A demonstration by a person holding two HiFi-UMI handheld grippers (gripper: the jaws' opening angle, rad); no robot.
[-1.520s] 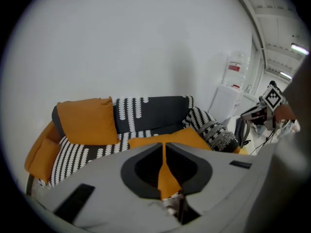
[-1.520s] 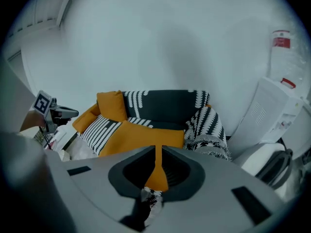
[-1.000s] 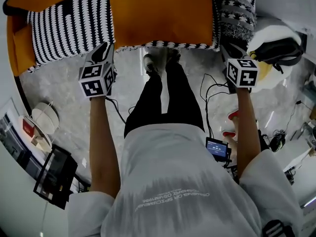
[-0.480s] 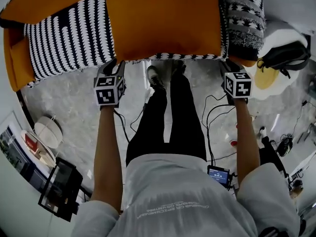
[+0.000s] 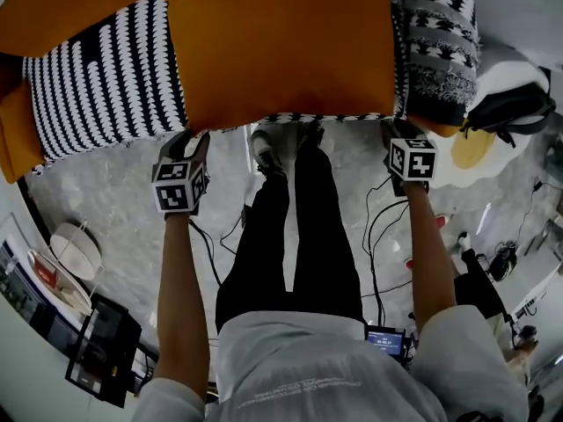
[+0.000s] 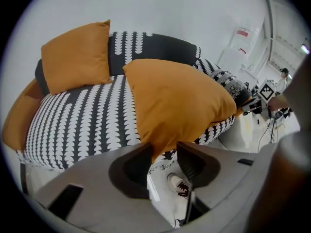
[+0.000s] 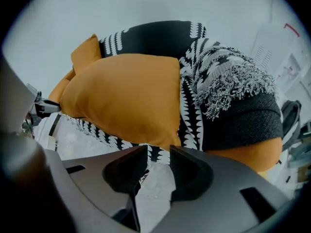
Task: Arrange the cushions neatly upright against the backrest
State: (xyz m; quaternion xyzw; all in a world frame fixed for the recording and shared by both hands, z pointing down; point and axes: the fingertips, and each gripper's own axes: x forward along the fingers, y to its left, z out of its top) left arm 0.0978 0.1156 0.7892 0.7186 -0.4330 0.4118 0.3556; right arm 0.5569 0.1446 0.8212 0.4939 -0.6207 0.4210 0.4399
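Left gripper and right gripper: both released, jaws just now opening wider, pinching nothing, with one near corner of the large orange cushion just ahead of each gap. Best to push each pair of jaws well onto its corner, bite into the stuffing rather than the bare seam, close evenly, then lift both sides together and tip the far edge up against the backrest. Lies flat across the black-and-white sofa seat, plump and smooth; probably sags if raised by one corner only.
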